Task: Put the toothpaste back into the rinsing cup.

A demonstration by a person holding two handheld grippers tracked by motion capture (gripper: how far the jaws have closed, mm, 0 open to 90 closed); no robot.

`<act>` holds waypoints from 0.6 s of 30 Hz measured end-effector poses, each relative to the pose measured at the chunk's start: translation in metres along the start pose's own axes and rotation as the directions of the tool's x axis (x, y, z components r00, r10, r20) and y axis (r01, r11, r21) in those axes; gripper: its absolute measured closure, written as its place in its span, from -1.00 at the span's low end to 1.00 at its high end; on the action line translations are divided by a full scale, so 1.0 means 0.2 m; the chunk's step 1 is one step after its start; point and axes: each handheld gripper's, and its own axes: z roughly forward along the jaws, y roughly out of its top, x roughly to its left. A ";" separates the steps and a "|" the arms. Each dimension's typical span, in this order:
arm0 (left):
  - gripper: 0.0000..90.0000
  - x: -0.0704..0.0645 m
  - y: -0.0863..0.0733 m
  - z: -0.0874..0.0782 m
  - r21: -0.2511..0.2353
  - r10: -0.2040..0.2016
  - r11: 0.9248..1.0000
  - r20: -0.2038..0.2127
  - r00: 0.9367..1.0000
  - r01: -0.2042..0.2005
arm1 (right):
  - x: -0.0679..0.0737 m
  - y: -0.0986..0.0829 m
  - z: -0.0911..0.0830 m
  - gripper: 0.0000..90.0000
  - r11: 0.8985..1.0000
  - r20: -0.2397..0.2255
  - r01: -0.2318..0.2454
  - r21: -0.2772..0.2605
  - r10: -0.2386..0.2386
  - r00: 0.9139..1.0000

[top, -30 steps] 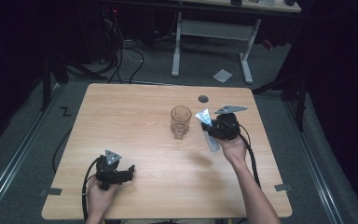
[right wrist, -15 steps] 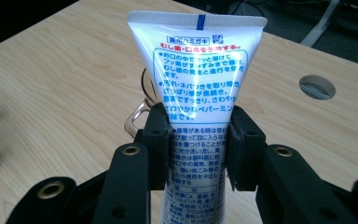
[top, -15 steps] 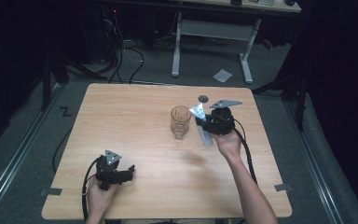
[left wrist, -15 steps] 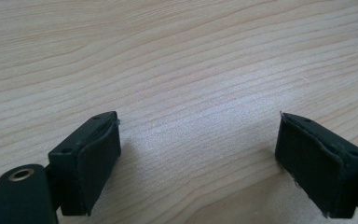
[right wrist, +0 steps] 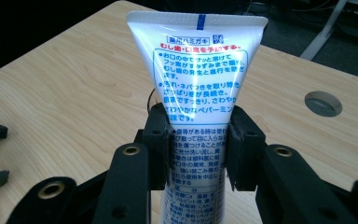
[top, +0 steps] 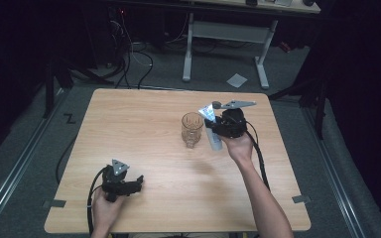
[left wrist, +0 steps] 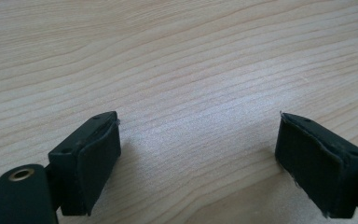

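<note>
glass [top: 192, 130] mid-table [top: 144, 124], tube [top: 211, 127] just right, left tongs [top: 138, 182] near front-left

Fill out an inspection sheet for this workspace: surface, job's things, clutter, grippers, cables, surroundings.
Surface: light wooden table, with a round grommet hole near the far edge.
Job's things: white toothpaste tube with printed text, held crimped end up; clear glass cup standing upright beside it.
Clutter: nothing seen.
Grippers: right gripper shut on the tube's middle; left gripper open, jaws wide over bare wood.
Cables: a black cable trails from the left gripper off the near edge; more cables lie on the floor behind.
Surroundings: grey carpet, a white desk frame, dark room.
</note>
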 end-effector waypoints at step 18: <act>-0.68 0.00 0.00 0.00 -0.001 -0.002 1.000 0.001 1.000 0.002 | 0.02 0.12 0.04 0.46 0.999 0.007 0.006 -0.044 -0.006 1.000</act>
